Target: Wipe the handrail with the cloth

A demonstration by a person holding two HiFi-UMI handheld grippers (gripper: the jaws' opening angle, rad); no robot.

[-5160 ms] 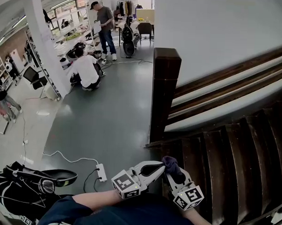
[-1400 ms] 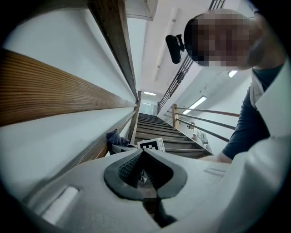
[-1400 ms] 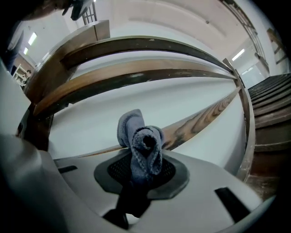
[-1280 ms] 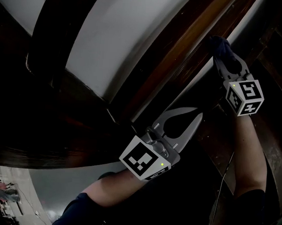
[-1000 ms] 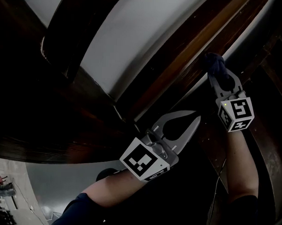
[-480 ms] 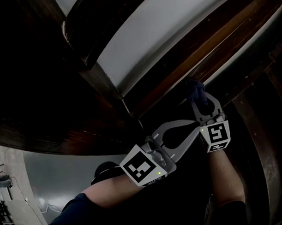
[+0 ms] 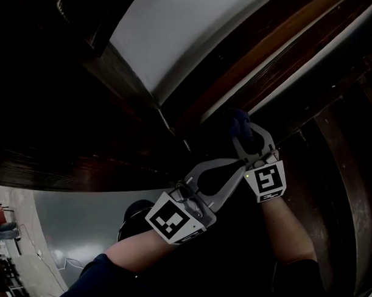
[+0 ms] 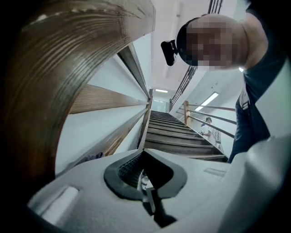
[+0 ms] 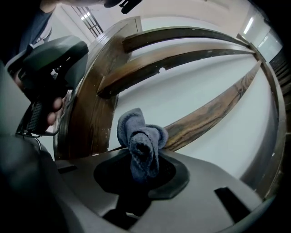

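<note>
Head view: wiping step, cloth (image 7: 235, 120) against the handrail (image 7: 265, 51).
Right gripper (image 7: 240, 130) clamps the bunched cloth; left gripper (image 7: 237, 168) is closed, empty, just beside it. Next move probably needs steady pressure while sliding along the rail.

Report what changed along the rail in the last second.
The right gripper, with the cloth clamped in it, slid back along the handrail toward the left gripper and now sits beside its tips. Unchanged: the cloth stays gripped, and the left gripper stays shut and empty.
</note>
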